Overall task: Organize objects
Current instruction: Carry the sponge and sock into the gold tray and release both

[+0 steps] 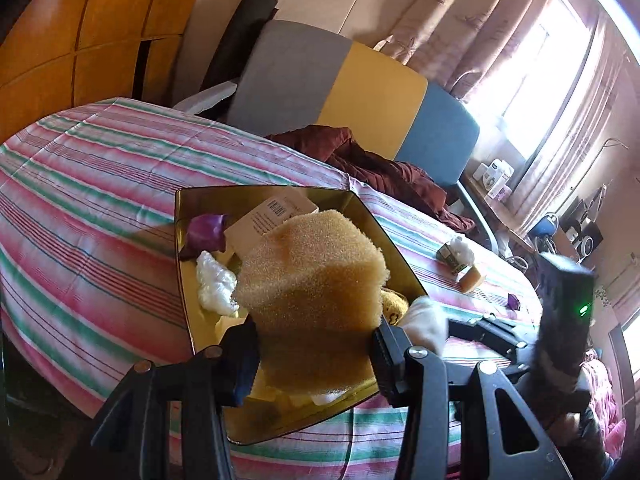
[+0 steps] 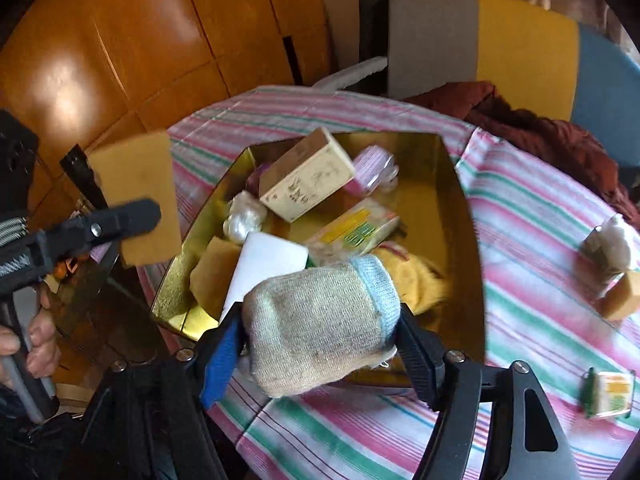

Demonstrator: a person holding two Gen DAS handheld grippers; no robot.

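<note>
A gold box (image 2: 460, 200) lies open on the striped bedspread (image 2: 540, 240), holding a cream carton (image 2: 308, 176), a green-yellow packet (image 2: 356, 232), a white card, a sponge piece and a white wad. My left gripper (image 1: 316, 340) is shut on a big yellow sponge (image 1: 312, 272) over the box's near corner. In the right wrist view that left gripper (image 2: 132, 208) and its sponge (image 2: 136, 184) hang at the box's left edge. My right gripper (image 2: 320, 332) is shut on a rolled beige knitted sock (image 2: 316, 320) above the box's near rim.
Loose on the bedspread to the right lie a cotton wad (image 2: 616, 240), a small sponge block (image 2: 620, 296), a small carton (image 2: 608, 394) and a purple scrap (image 1: 514, 302). A maroon cloth (image 2: 540, 132) is heaped by the padded headboard (image 2: 520, 40). A wooden wardrobe (image 2: 140, 40) stands left.
</note>
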